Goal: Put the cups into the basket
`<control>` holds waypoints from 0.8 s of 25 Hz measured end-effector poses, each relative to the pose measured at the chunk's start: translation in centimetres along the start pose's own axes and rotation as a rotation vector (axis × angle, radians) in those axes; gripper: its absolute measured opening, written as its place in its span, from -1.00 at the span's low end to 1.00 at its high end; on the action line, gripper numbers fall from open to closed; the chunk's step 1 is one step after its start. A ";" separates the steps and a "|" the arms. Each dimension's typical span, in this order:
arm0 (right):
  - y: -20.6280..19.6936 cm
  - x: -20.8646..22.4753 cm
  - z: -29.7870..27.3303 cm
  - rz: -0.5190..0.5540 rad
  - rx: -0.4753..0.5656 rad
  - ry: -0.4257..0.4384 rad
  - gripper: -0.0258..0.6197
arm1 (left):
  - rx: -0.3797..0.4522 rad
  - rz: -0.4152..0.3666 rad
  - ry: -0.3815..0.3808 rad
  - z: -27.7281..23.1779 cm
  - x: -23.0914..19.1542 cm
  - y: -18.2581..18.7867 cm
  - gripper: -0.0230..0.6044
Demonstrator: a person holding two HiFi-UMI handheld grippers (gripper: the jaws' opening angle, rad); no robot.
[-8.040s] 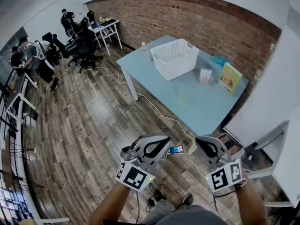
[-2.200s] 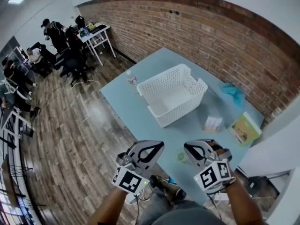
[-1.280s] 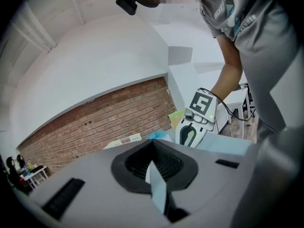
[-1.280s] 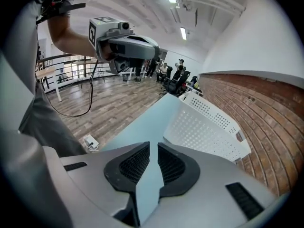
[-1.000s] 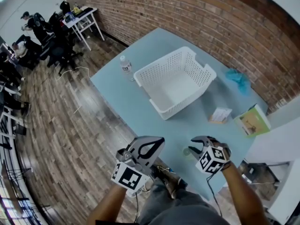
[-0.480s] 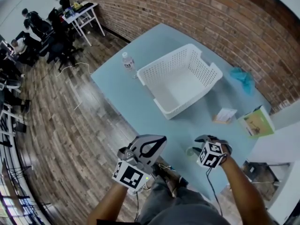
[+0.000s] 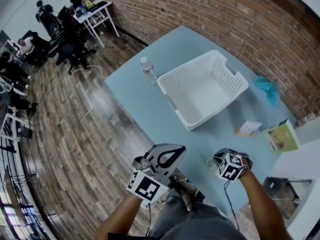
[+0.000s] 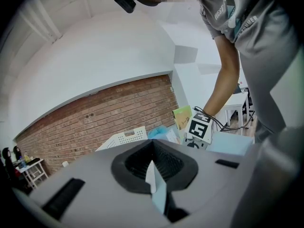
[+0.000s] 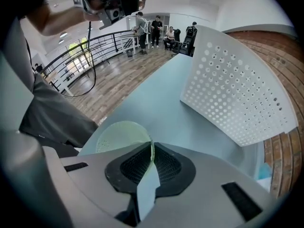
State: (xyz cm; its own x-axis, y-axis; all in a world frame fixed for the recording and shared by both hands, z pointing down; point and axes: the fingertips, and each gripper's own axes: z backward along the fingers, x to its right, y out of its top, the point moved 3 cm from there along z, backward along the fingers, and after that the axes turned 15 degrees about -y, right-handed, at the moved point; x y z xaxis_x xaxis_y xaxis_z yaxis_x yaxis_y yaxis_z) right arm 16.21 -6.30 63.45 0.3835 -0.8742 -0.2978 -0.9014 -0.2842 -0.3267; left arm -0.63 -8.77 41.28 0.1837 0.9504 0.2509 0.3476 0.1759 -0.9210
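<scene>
Brick wall and wood-plank flooring surround a light blue table (image 7: pixel 200 139), and a white perforated plastic basket (image 7: pixel 172 103) sits empty around its middle. A pale green translucent plastic cup (image 9: pixel 118 134) stands close to the table's near edge, toward the right-hand corner and well apart from the basket. The right gripper (image 9: pixel 151 148) has its jaws pinched together on the cup's rim, the thin wall running straight into the seam between the pads. The left gripper (image 8: pixel 153 146) hangs over the near edge with its jaws closed on nothing.

A clear water bottle (image 7: pixel 146 66) stands by the table's left corner. A teal cloth (image 7: pixel 267 89) lies along the far edge. A green book (image 7: pixel 282 135) and a small paper card (image 7: pixel 248 128) lie near the right edge.

The cup looks very light and thin-walled, so it will probably flex or crumple under a hard squeeze, and its smooth plastic may slip. The rim is the stiffest part, and a pinch there with one pad inside and one outside seems the sound hold. Because the cup weighs so little, it may swing from the rim during the carry, so a steady lift across to the basket is advisable.
</scene>
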 end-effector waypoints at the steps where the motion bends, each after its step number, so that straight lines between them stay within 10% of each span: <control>1: 0.2 0.1 0.2 -0.002 0.002 0.000 -0.83 | 0.000 0.001 0.001 0.1 -0.1 -0.1 -0.93; 20: 4.3 3.9 4.9 -0.003 0.130 -0.152 -0.83 | 0.035 0.018 0.021 0.3 -2.3 -0.7 -0.93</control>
State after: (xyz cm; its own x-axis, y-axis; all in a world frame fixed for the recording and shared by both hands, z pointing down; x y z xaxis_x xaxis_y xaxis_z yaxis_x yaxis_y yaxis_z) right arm 14.80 -9.00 56.50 0.4207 -0.8013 -0.4253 -0.8704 -0.2244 -0.4382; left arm -1.58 -11.04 41.24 0.2090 0.9479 0.2404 0.3119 0.1683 -0.9351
